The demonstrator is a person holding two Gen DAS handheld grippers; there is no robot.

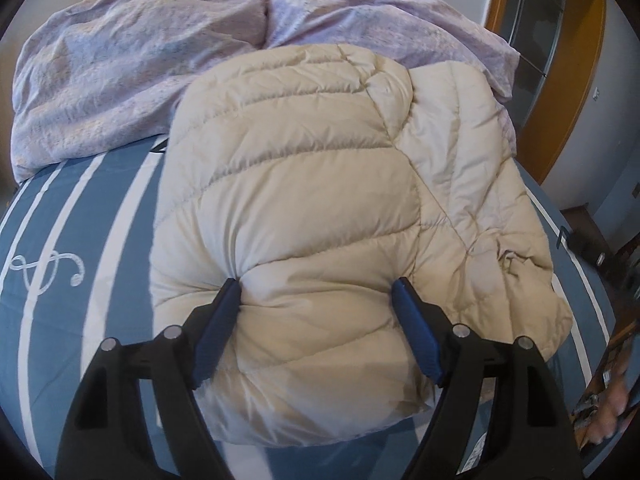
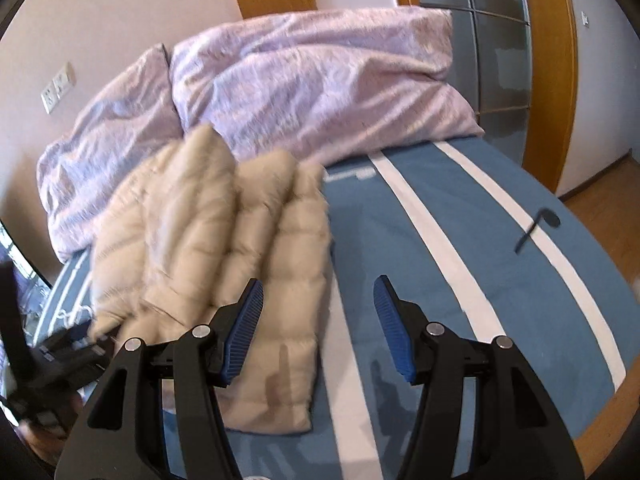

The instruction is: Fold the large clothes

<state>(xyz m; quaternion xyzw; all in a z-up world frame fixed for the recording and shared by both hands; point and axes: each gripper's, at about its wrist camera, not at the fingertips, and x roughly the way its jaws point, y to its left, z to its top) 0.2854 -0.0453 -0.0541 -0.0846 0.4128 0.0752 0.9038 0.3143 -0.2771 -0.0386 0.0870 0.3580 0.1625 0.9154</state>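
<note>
A cream quilted puffer jacket (image 1: 312, 184) lies folded in a thick bundle on the blue striped bed cover (image 1: 80, 280). My left gripper (image 1: 318, 284) is open, its blue pads pressing into the near edge of the bundle on either side of a puffed section. In the right wrist view the jacket (image 2: 224, 240) lies left of centre. My right gripper (image 2: 318, 284) is open and empty above the bed cover (image 2: 440, 240), just right of the jacket's edge. The left gripper (image 2: 60, 356) shows blurred at the lower left there.
A crumpled lilac duvet (image 1: 160, 48) is heaped at the head of the bed (image 2: 300, 80). A wooden door frame (image 2: 548, 60) and wood floor (image 2: 600, 200) lie to the right. A wall socket (image 2: 58, 88) is on the left wall.
</note>
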